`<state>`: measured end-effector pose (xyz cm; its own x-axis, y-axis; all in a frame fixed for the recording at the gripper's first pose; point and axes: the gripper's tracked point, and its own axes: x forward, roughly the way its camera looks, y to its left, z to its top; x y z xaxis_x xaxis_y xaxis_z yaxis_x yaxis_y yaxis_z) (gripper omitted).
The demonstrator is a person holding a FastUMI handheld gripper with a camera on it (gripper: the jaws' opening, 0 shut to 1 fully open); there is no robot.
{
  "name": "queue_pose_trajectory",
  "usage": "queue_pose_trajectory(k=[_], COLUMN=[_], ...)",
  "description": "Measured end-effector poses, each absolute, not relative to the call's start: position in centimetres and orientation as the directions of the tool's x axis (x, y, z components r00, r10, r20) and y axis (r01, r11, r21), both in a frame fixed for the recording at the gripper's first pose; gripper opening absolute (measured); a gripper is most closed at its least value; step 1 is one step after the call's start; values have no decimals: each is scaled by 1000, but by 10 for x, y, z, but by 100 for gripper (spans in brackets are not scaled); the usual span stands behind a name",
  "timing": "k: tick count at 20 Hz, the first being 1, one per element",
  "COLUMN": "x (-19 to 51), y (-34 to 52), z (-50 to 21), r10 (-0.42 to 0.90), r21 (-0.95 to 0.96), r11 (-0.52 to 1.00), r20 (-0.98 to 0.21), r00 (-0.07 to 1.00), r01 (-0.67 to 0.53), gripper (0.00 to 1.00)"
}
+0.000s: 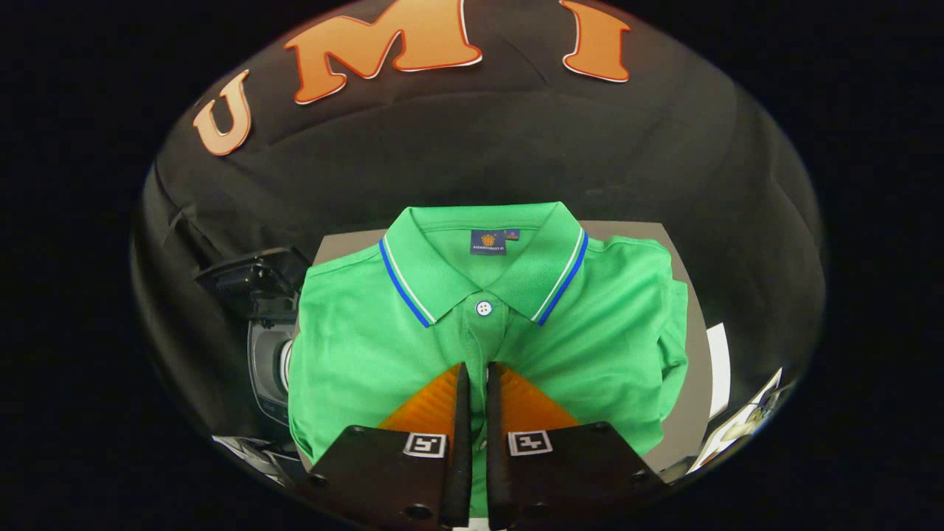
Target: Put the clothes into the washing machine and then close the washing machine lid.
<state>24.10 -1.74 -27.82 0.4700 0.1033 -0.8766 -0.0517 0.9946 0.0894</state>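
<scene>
A folded green polo shirt (369, 346) with a blue-and-white striped collar lies on a grey board (634, 230), collar pointing away from me. My gripper (476, 366) is right over its front, fingers drawn close together on the button placket just below the white top button. A thin strip of green cloth shows in the narrow gap between them. Left of the shirt and lower down stands the dark washing machine (267, 361), its lid (247, 276) raised and its round opening partly hidden by the shirt's sleeve.
White papers (719, 369) lie beside the board on the right, with a printed sheet (745, 424) nearer me. Black cloth hangs close behind the board and wraps around both sides.
</scene>
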Motion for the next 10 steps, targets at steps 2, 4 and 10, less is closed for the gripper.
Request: queue_pose_trajectory(k=[2,4,10], x=[242,241,243], y=[-16,-17,-16], z=[-281,-281,-279], r10=[109,113,120], r21=[101,105,97], r11=[994,994,993], r20=[-884,-889,-861], r00=[455,443,494], r01=[-43,-43,-71], gripper=[17,17,17])
